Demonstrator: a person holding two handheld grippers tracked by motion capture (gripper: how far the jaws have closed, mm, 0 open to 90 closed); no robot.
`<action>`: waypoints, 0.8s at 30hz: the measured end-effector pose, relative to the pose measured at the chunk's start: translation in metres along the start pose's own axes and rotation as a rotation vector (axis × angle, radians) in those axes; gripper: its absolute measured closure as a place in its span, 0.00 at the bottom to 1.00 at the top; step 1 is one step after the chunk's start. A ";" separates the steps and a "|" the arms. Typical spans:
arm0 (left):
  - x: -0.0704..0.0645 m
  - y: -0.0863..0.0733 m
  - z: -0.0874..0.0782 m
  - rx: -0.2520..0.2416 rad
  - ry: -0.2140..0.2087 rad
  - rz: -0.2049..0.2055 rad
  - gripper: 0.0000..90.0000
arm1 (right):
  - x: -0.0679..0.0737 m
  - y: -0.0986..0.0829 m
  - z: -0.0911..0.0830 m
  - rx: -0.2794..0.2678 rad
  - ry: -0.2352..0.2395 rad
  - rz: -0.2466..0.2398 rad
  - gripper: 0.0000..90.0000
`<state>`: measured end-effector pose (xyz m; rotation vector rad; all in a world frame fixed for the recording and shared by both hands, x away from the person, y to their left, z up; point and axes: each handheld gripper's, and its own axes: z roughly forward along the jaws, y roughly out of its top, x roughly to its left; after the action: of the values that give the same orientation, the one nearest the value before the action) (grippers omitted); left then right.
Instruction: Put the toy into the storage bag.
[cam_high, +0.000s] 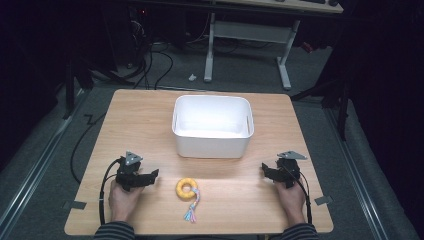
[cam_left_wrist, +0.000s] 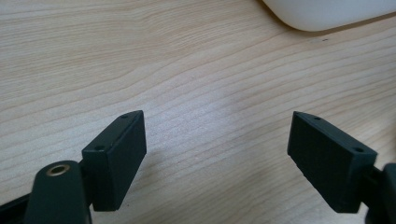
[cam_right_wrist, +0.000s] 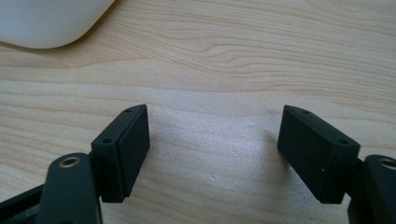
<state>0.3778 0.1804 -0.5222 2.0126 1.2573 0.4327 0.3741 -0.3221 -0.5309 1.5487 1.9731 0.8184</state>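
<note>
A yellow ring toy (cam_high: 187, 188) with a pastel rope tail lies near the table's front edge, between my two hands. A white plastic bin (cam_high: 212, 125) stands behind it at the table's middle; its corner shows in the left gripper view (cam_left_wrist: 327, 11) and the right gripper view (cam_right_wrist: 46, 21). My left gripper (cam_high: 150, 176) rests on the table left of the toy, open, with bare wood between its jaws (cam_left_wrist: 217, 140). At the front right my right gripper (cam_high: 265, 170) is open too, over bare wood (cam_right_wrist: 214, 135).
The wooden table (cam_high: 140, 120) has tape tabs at its front corners. Behind it stand a white desk frame (cam_high: 250, 35) and cables on the grey floor. Dark surroundings flank both sides.
</note>
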 end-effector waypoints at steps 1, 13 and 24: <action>-0.001 0.001 -0.001 0.002 -0.001 0.002 0.23 | 0.000 0.000 0.000 0.000 0.000 0.000 0.28; -0.010 0.010 -0.016 -0.002 -0.015 0.020 0.30 | 0.000 0.000 0.000 0.000 0.001 -0.001 0.28; -0.027 0.017 -0.018 0.055 -0.005 0.089 0.30 | 0.000 0.000 0.000 0.001 0.002 -0.003 0.28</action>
<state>0.3652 0.1590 -0.4954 2.1212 1.1914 0.4391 0.3736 -0.3220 -0.5308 1.5460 1.9762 0.8183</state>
